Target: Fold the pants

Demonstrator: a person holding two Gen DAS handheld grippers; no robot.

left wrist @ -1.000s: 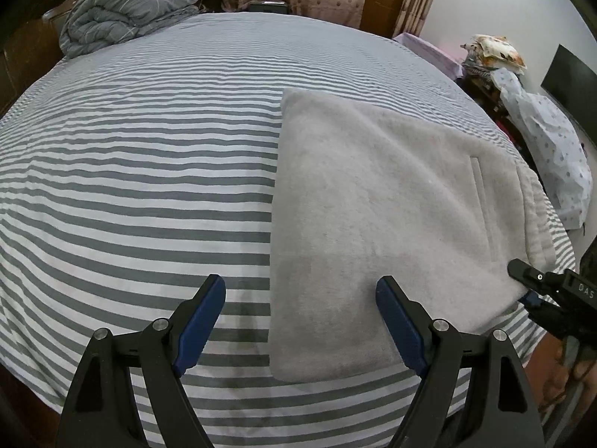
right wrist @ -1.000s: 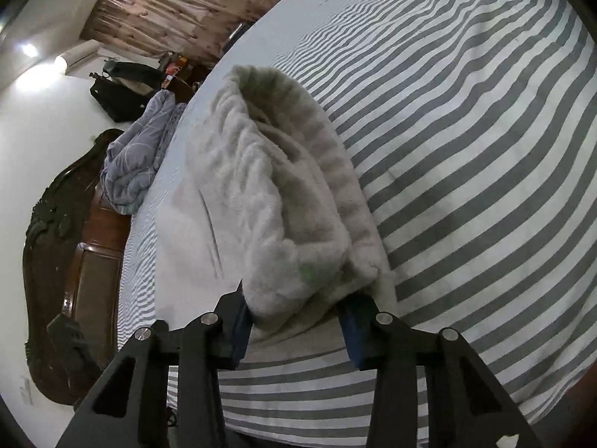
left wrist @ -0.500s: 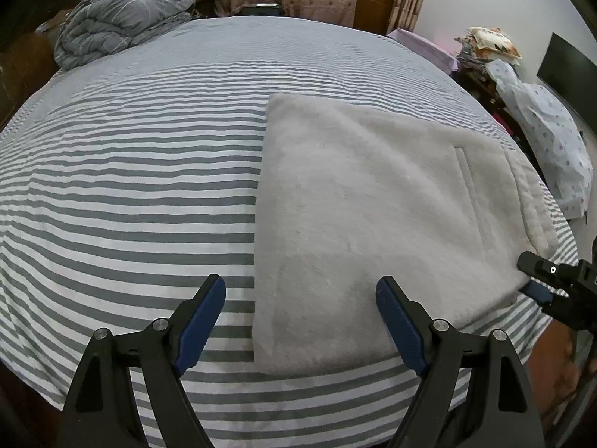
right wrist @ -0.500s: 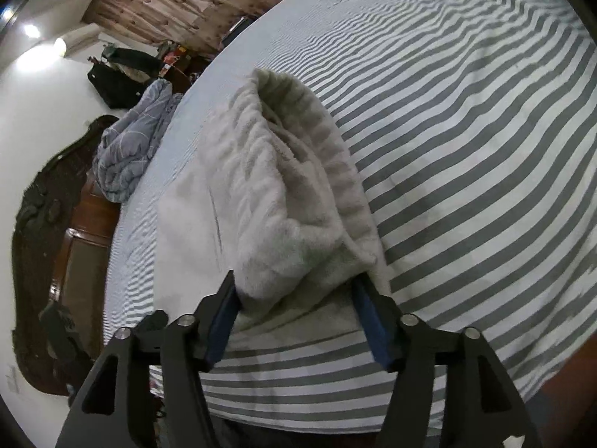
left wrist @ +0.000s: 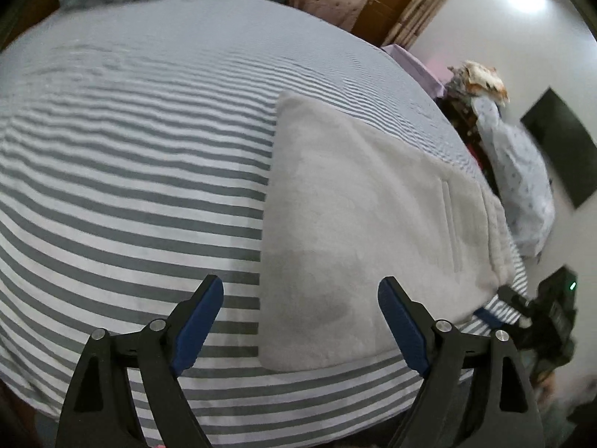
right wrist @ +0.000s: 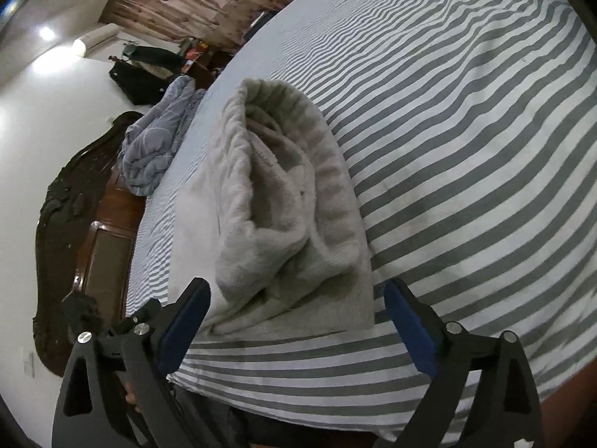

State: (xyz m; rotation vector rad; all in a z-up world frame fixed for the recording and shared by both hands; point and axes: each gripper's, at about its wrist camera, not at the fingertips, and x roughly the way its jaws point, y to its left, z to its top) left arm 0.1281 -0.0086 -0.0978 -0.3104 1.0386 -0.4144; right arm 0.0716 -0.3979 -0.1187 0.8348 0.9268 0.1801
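Light grey fleece pants point(left wrist: 354, 205) lie folded flat on the striped bed sheet point(left wrist: 130, 149), their near edge close to the bed's front. My left gripper point(left wrist: 300, 291) hovers over that near left corner; its jaws stand wide, opening a little more, with nothing pressed between them. In the right wrist view the bunched waistband end of the pants point(right wrist: 268, 194) rests on the sheet point(right wrist: 466, 149). My right gripper point(right wrist: 296, 291) is opening around that end, and its blue pads stand clear of the cloth. The right gripper point(left wrist: 522, 306) also shows at the pants' right corner.
A crumpled grey quilt point(right wrist: 156, 149) lies at the head of the bed by a dark wooden headboard point(right wrist: 67, 224). A pale patterned bundle point(left wrist: 522, 186) and a dark wall screen point(left wrist: 559, 142) stand beyond the bed's right side. Striped sheet stretches left of the pants.
The right jaws have spread from a grip on the waistband to wide apart, letting the cloth settle on the bed. The left gripper has swung and tilted a little.
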